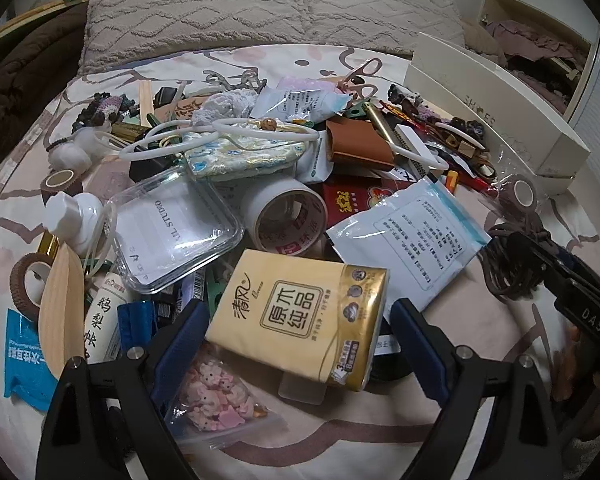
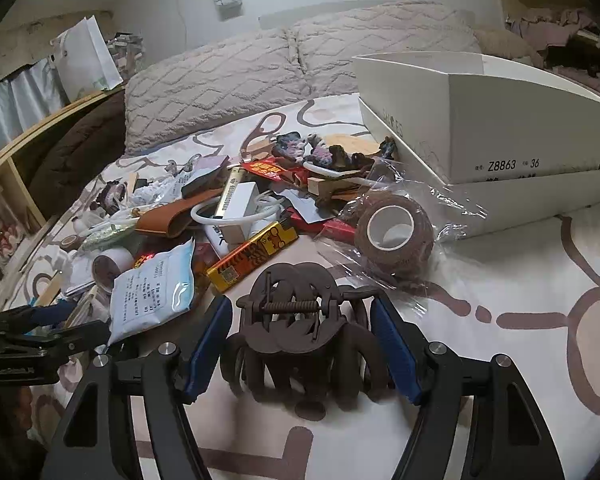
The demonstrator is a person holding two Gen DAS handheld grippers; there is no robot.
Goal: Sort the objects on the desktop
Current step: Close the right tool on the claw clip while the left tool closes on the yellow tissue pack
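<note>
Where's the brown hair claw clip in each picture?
Left wrist view: brown hair claw clip at the right edge, between the right gripper's fingers.
Right wrist view: bottom centre, between the right gripper's blue pads.
Shared landmark: the white shoe box, beyond the clip.

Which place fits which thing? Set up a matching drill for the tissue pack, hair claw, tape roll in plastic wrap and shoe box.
Things:
1. tissue pack
2. hair claw
3. tape roll
4. shoe box

Places:
A. beside the shoe box
B. between the right gripper fingers
C. at the bed's right side, near the pillows
D. between the left gripper fingers

Pairs: 1-D, 2-B, 3-A, 4-C
</note>
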